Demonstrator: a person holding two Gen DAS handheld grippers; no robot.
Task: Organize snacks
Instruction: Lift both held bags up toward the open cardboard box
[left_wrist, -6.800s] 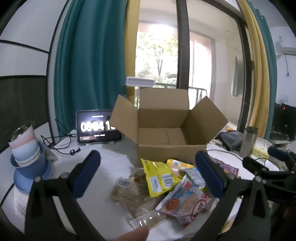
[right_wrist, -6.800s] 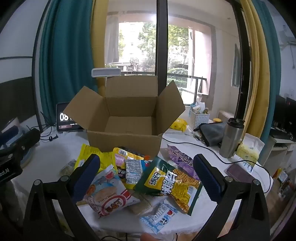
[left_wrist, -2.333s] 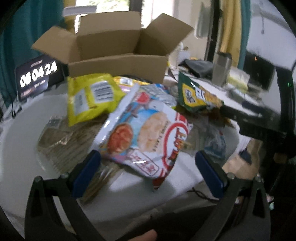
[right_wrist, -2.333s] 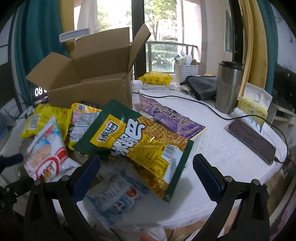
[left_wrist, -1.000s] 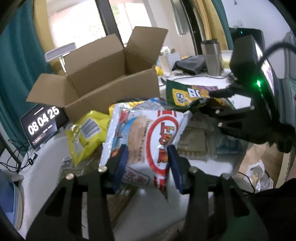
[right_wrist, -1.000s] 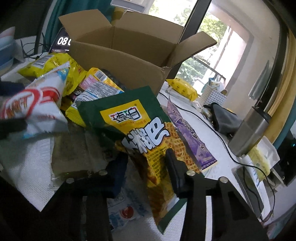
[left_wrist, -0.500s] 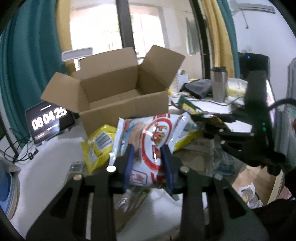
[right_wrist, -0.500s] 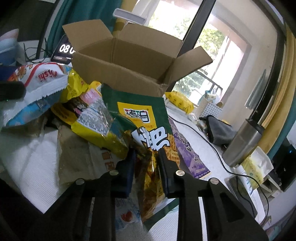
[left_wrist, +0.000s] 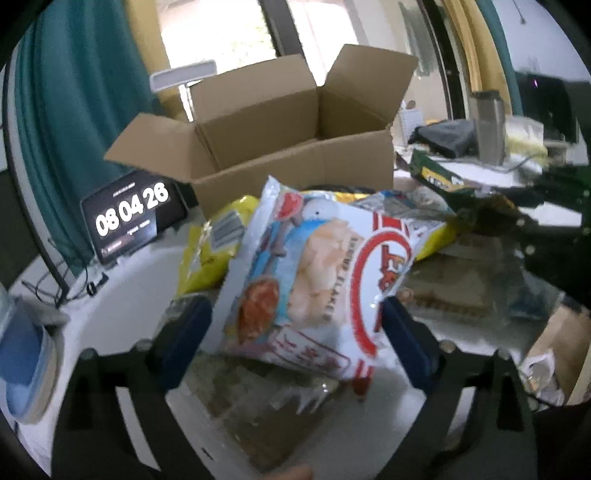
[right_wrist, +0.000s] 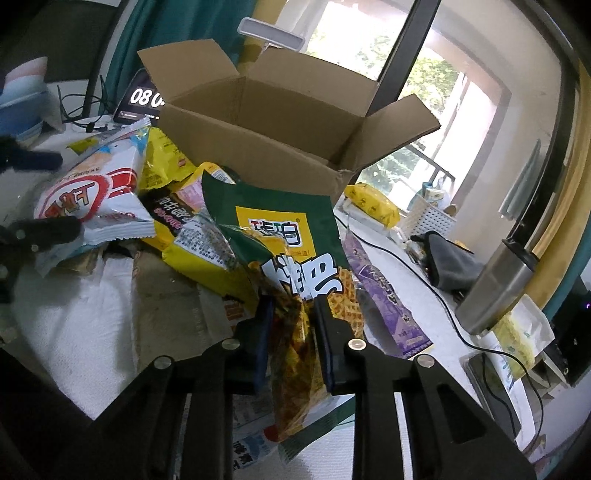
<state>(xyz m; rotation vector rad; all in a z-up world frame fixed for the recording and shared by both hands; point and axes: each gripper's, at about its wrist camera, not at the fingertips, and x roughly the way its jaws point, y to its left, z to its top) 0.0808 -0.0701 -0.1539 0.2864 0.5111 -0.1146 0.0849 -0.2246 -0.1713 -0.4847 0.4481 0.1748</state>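
**Snack packets heaped before the open box**

Snack packets lie piled on the white-clothed round table (left_wrist: 122, 280), in front of the open brown cardboard box (left_wrist: 295, 162), whose flaps stand up at twelve o'clock in both views. At nine o'clock of the left wrist view a black tablet clock (left_wrist: 131, 216) leans beside the box. The left gripper (left_wrist: 295, 332) has just been opening; its blue pads stand wide, and the white-and-red shrimp-cracker bag (left_wrist: 314, 280) hangs between them with neither pad pressing it. A yellow packet (left_wrist: 210, 251) lies behind the bag at ten o'clock. The right gripper (right_wrist: 291, 325) has its jaws narrow, pinched on the lower part of a green-and-yellow crisp bag (right_wrist: 280, 236), which rises towards the box. At three o'clock of that bag lie a purple packet (right_wrist: 384, 295) and, farther out, a steel tumbler (right_wrist: 495, 288).
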